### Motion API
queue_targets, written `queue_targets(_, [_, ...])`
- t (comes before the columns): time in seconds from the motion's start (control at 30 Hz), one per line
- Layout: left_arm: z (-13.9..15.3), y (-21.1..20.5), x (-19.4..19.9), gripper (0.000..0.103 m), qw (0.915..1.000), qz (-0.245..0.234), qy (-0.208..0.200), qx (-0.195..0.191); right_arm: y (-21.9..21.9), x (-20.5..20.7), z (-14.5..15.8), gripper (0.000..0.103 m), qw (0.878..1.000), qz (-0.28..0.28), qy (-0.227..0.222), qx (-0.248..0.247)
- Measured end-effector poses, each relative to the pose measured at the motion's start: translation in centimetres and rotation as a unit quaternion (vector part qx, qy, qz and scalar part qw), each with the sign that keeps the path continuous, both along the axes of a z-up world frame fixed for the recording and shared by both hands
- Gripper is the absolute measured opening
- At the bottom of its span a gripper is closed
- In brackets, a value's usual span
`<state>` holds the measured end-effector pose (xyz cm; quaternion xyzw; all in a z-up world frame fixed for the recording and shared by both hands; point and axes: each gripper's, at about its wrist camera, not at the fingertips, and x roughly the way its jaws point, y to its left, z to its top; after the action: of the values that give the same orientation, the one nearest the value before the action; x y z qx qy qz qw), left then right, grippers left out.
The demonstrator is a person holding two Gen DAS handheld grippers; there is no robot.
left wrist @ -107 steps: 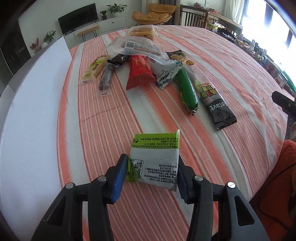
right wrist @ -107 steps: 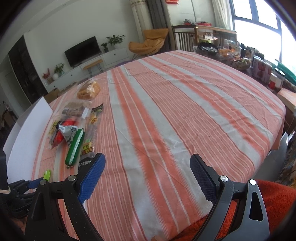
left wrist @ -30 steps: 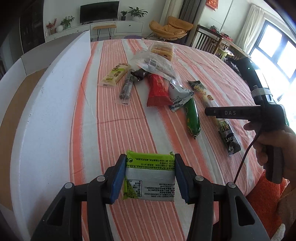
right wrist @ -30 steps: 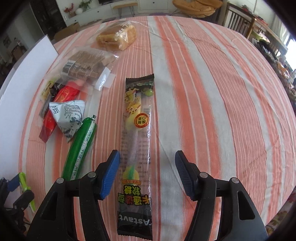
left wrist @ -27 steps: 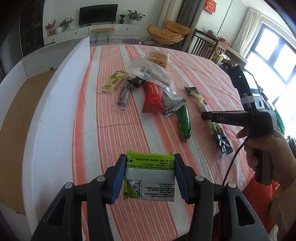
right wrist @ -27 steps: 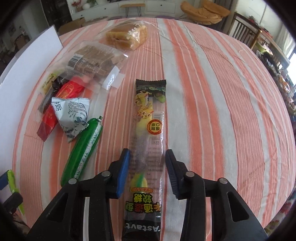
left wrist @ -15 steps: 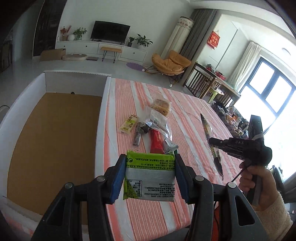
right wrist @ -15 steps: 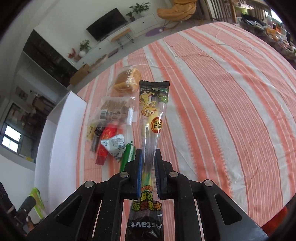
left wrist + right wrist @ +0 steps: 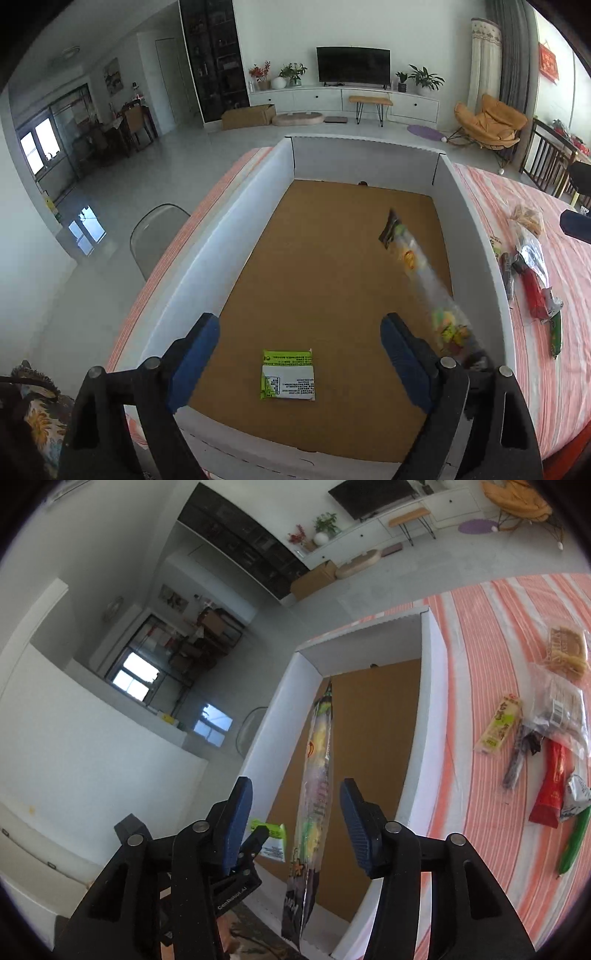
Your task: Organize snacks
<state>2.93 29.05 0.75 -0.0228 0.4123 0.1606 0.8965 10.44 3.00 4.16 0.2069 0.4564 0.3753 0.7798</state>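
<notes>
From the left wrist camera, the left gripper (image 9: 295,354) hangs over the white box (image 9: 236,236), fingers spread wide with nothing between the pads; the jaws have just been opening. The green-and-white snack packet (image 9: 288,374) lies flat on the brown floor of the box, below and between the two blue fingers (image 9: 194,356), clear of both. Beyond the right-hand finger the long candy strip (image 9: 417,266) shows blurred over the box, slanting away toward the far wall. Further right, past the box wall, the remaining snacks (image 9: 532,288) lie on the striped tablecloth (image 9: 491,195).

From the right wrist camera, the right gripper (image 9: 295,812) points into the same box (image 9: 424,738). Its jaws have just been opening and the pads stand apart. The long candy strip (image 9: 317,775) sits in the gap, reaching forward past the fingertips toward the far end of the box, and neither blue pad (image 9: 238,808) presses on it. Just beyond the left-hand finger, low down, the green-and-white snack packet (image 9: 271,840) rests on the box floor, with a finger of the left gripper (image 9: 255,840) beside it. Off to the right of the fingers, outside the box, lie a yellow bar (image 9: 500,725), a red packet (image 9: 550,786), a green sausage stick (image 9: 574,843) and clear bags of biscuits (image 9: 561,705).
</notes>
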Motion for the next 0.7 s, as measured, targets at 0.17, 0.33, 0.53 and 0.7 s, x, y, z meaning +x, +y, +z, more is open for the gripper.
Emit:
queue_targets(0.17, [0.0, -3.2, -0.1, 0.088, 0.9987, -0.036, -0.037, 0.001, -8.5, -0.7, -3.0, 0.062, 0.983, -0.109, -0.077, -0.122])
queue_targets(0.33, [0.5, -9.6, 1.2, 0.098, 0.9903, -0.122, -0.064, -0.019, -18.8, -1.2, -8.5, 0.062, 0.882, -0.273, -0.151, -0.352])
queue_targets(0.53, [-2.2, -17.2, 3.1, 0.098, 0.9818, -0.181, 0.001, 0.057, -28.1, -0.4, -14.1, 0.062, 0.826, -0.354, -0.053, -0.436])
queue_targets(0.7, [-2.1, -18.3, 2.7, 0.098, 0.9836, -0.179, 0.003, 0.025, -31.7, 2.2, -14.7, 0.075, 0.832, -0.381, -0.015, -0.403])
